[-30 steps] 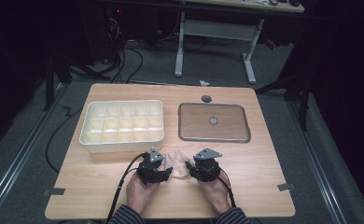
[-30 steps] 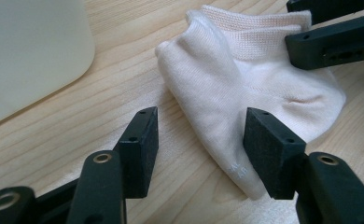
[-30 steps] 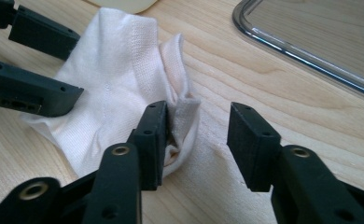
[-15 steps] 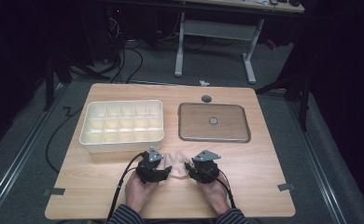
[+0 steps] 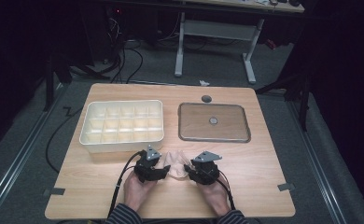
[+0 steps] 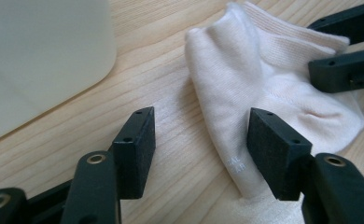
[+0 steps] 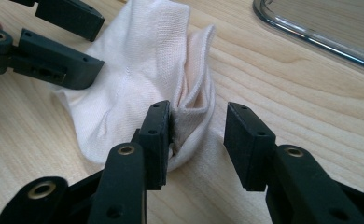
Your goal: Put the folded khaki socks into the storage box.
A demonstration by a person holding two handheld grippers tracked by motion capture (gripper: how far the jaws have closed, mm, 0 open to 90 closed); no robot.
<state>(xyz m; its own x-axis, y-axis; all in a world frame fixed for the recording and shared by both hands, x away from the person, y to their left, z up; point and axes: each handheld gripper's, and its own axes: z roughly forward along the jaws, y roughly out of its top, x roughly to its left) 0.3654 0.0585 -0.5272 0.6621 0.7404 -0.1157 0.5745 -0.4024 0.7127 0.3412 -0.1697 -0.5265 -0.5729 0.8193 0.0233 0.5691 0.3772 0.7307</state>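
We find a white sock [image 5: 174, 164] lying on the desk [image 5: 259, 163] between both claws. Left claw [image 6: 201, 140] released, one jaw over the fabric; right claw [image 7: 199, 135] released, straddling a fold. Judged step: gripping. Next, each must clench squarely.

table [image 5: 245, 158] lit from above | surroundings dark | high view soft | close views sharp, near parts blurred

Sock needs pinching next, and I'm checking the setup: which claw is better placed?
Right, probably. The right claw is open with the sock's folded edge between its jaws, one touching it. The left claw is open over mostly bare table.
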